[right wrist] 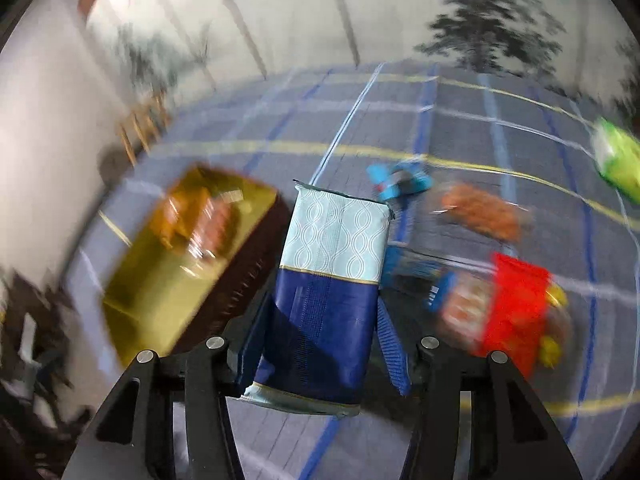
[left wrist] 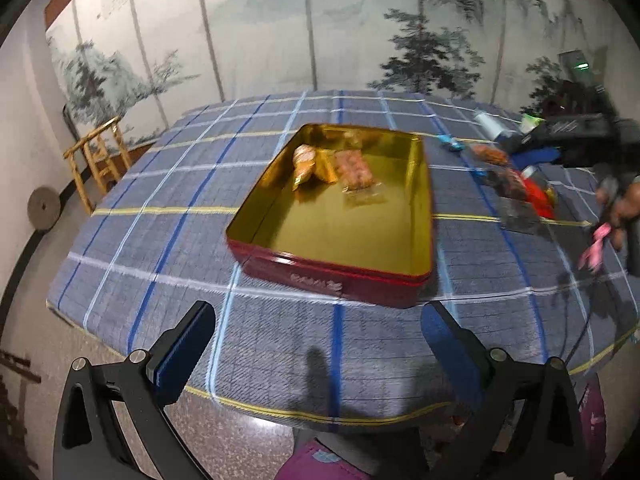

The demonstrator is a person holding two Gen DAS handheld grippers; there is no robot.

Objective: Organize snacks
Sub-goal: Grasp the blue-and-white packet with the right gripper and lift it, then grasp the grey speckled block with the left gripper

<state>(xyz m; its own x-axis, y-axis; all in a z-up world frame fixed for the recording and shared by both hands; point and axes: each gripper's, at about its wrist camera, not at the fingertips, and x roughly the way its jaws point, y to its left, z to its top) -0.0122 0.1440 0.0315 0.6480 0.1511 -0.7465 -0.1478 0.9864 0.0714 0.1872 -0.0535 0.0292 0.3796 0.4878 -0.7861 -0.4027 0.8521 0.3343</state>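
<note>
1. My right gripper [right wrist: 320, 344] is clamped on a snack pack [right wrist: 328, 292], pale blue on its upper half and navy below. Both blue pads press its sides, and the pack stands upright between them, lifted above the checked tablecloth [right wrist: 460, 128].

2. My left gripper [left wrist: 318, 344] has its jaws wide apart with nothing between them. It hovers over the near edge of the tablecloth [left wrist: 160, 240], just short of the tin [left wrist: 340, 276].

3. The tin is open, red outside and gold inside. I see 3 wrapped snacks [left wrist: 332, 168] lying together toward its far left corner; the rest of the floor is bare.

4. In the right wrist view the tin [right wrist: 160, 280] sits to the left of the held pack, heavily blurred.

5. To the right of the pack, loose snacks lie on the cloth: a small blue packet [right wrist: 400, 180], an orange-brown one [right wrist: 484, 212], a red packet [right wrist: 516, 308] and a green one [right wrist: 620, 160] near the far edge. Blur hides their labels.
</note>
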